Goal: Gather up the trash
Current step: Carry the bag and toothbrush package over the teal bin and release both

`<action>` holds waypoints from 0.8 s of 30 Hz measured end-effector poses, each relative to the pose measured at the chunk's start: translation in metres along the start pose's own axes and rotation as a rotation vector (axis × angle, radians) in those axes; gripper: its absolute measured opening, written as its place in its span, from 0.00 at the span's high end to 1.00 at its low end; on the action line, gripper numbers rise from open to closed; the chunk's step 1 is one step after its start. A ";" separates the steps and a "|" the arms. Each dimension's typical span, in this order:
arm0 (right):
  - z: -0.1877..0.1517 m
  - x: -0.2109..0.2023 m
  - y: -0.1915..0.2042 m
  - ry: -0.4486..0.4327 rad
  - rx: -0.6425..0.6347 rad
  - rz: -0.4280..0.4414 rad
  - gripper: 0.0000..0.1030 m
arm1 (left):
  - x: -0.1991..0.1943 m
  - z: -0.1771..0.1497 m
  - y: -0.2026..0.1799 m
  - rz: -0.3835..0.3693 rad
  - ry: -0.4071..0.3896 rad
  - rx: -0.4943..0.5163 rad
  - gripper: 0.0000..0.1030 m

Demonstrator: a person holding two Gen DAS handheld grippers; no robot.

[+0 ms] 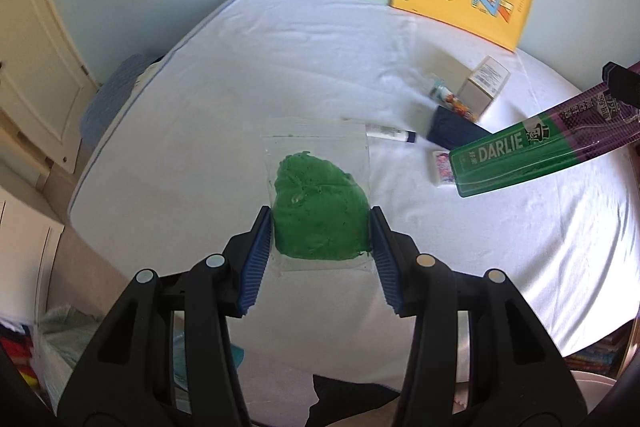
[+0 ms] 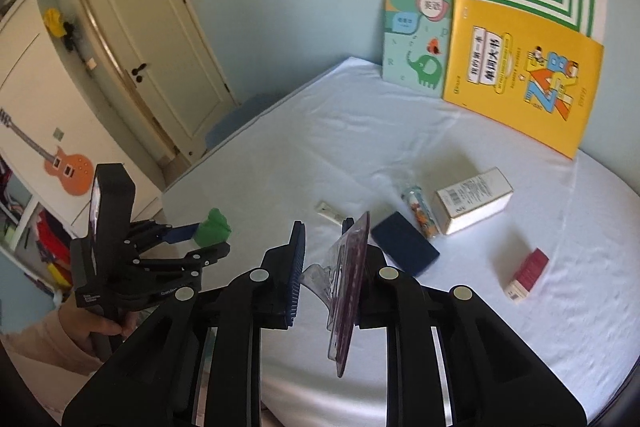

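A clear plastic bag with a green lump point(image 1: 320, 211) sits between the fingers of my left gripper point(image 1: 320, 223), which are closed against its sides. The right wrist view shows that gripper point(image 2: 202, 241) lifted over the table's left edge with the green lump point(image 2: 214, 227) in it. My right gripper point(image 2: 326, 255) has its jaws apart, and a green and purple Darlie toothbrush package point(image 2: 348, 291) hangs against its right finger. The package point(image 1: 540, 151) also shows in the left wrist view, held above the table.
On the white-covered table point(image 2: 520, 327) lie a white carton point(image 2: 474, 201), a navy pouch point(image 2: 404, 249), a small printed tube point(image 2: 420, 211), a red and white box point(image 2: 528, 275) and a white tube point(image 1: 390, 133). Two books point(image 2: 520, 75) lean on the far wall.
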State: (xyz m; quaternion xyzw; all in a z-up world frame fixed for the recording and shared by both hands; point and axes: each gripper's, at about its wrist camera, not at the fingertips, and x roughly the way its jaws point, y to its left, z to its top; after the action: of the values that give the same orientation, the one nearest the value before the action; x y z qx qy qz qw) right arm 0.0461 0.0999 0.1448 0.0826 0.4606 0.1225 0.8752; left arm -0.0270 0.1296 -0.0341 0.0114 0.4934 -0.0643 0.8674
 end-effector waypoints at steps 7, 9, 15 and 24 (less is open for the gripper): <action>0.030 0.039 0.066 0.041 -0.155 0.168 0.81 | -0.023 -0.021 0.063 0.101 -0.016 -0.159 0.55; 0.036 0.052 0.090 0.058 -0.202 0.220 0.81 | -0.032 -0.031 0.086 0.134 -0.016 -0.213 0.55; 0.046 0.088 0.167 0.115 -0.329 0.366 0.81 | -0.059 -0.069 0.155 0.231 -0.007 -0.377 0.56; 0.041 0.144 0.294 0.217 -0.510 0.557 0.81 | -0.090 -0.146 0.236 0.352 0.022 -0.606 0.55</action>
State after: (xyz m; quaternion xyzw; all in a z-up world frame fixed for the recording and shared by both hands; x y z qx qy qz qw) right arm 0.1179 0.4214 0.1302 -0.0291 0.4650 0.4740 0.7471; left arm -0.1682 0.3851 -0.0420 -0.1611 0.4900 0.2355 0.8237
